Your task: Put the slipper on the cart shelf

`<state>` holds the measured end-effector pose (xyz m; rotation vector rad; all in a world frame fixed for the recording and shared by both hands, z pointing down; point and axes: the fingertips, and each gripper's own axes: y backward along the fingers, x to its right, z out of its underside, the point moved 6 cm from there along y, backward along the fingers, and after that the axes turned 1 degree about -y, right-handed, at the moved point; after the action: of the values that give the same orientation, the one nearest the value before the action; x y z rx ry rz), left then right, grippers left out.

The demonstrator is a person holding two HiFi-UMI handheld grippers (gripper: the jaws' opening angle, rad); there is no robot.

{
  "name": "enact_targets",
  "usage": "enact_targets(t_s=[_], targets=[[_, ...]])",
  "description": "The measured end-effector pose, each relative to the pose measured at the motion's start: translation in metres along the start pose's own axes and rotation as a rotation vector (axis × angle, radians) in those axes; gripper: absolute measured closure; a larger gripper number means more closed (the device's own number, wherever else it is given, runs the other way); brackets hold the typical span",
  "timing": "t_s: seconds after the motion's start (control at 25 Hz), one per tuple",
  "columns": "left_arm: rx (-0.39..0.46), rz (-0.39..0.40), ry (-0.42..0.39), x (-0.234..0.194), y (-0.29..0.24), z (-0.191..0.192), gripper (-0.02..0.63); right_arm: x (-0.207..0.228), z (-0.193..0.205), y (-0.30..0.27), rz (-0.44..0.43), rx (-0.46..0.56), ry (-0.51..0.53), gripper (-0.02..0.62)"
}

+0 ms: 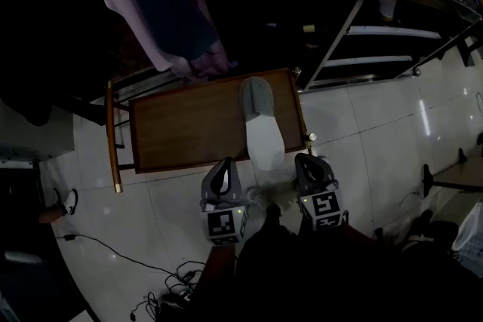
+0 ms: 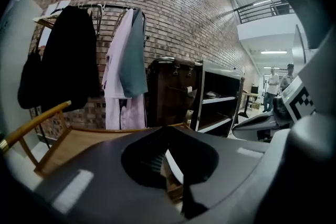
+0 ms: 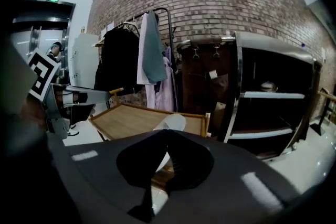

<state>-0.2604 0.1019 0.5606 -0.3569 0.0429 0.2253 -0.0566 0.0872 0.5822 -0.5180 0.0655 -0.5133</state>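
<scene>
A grey and white slipper (image 1: 261, 123) lies sole up on the right part of the wooden cart top (image 1: 189, 126), its heel reaching over the near edge. Both grippers hover over the floor just short of that edge. My left gripper (image 1: 224, 164) is left of the heel and my right gripper (image 1: 308, 159) is right of it. Each has its jaws together and holds nothing. In the right gripper view the slipper (image 3: 171, 123) shows just beyond the shut right gripper (image 3: 167, 131). The left gripper (image 2: 167, 128) faces the cart's wooden rail (image 2: 79, 136).
A clothes rack with a pink garment (image 1: 124, 0) and dark coats hangs over the cart's far side. A metal shelf unit (image 1: 392, 34) stands at the far right. Cables (image 1: 162, 279) lie on the tiled floor at the near left. The cart's handle (image 1: 112, 133) sticks out left.
</scene>
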Motion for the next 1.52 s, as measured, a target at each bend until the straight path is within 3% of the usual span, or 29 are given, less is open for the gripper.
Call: enact_targets(t_s=[0.16,0.24,0.36,0.52,0.64,0.8,1.2,1.52], targets=[[-0.046,-0.005,0.001,-0.003,0.009,0.019,0.591,-0.001,0.032,-0.006,-0.036,-0.077,-0.144,0.592],[-0.067,-0.010,0.001,-0.004,0.011,0.026,0.591,-0.002,0.044,-0.013,-0.069,-0.112,-0.207,0.500],[-0.071,-0.016,0.004,-0.006,0.013,0.029,0.591,-0.003,0.061,-0.025,-0.101,-0.183,-0.329,0.465],[-0.068,-0.029,0.003,-0.008,0.017,0.032,0.591,-0.008,0.092,-0.042,-0.164,-0.287,-0.706,0.416],[-0.085,-0.032,0.007,-0.010,0.022,0.039,0.591,-0.013,0.104,-0.053,-0.187,-0.320,-0.848,0.393],[-0.090,-0.048,0.007,-0.012,0.025,0.041,0.591,-0.015,0.113,-0.064,-0.202,-0.347,-0.908,0.382],[-0.109,-0.058,-0.004,-0.010,0.026,0.040,0.591,-0.015,0.117,-0.093,-0.199,-0.363,-0.923,0.383],[-0.080,-0.057,-0.023,-0.011,0.022,0.035,0.591,-0.020,0.106,-0.093,-0.218,-0.349,-0.890,0.498]])
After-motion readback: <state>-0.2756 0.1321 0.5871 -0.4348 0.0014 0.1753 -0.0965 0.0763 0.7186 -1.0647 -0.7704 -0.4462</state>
